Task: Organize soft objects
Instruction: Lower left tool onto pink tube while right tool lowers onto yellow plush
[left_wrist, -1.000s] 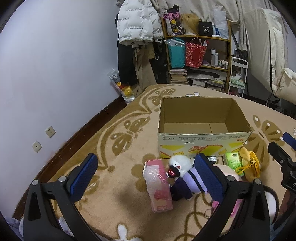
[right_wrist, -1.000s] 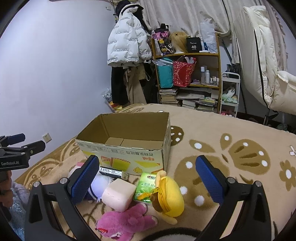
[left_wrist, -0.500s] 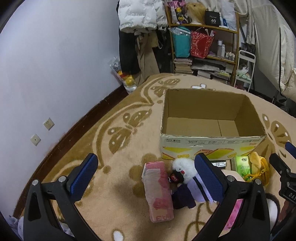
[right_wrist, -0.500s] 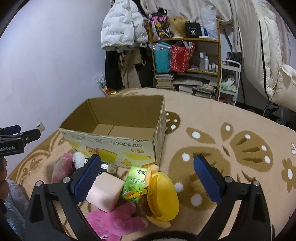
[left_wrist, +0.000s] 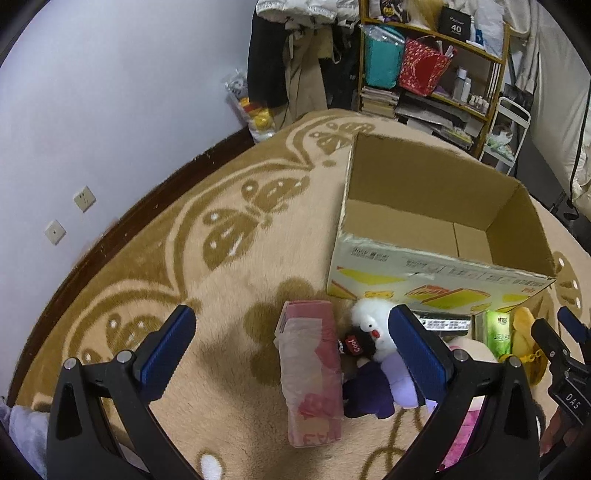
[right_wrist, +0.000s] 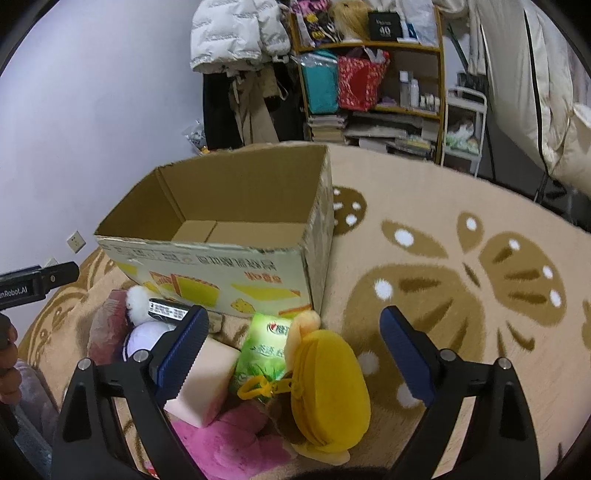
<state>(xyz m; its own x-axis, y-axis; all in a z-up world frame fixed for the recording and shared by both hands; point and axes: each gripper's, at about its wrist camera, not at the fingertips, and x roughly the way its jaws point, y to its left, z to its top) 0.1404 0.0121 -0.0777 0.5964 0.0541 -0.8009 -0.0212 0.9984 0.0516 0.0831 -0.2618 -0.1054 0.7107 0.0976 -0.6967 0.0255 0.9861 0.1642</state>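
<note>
One box: cardboard box (right_wrist: 229, 254), ahead of both tongs
Plush toys: three
Left tongs (left_wrist: 291, 354): apart, empty
Right tongs (right_wrist: 295, 354): closing over yellow plush (right_wrist: 328, 384)

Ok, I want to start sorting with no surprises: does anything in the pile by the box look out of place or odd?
One thing: a flat black packet with a white label lies among the plush toys against the cardboard box; it looks rigid, not soft. The box is empty and upright.
</note>
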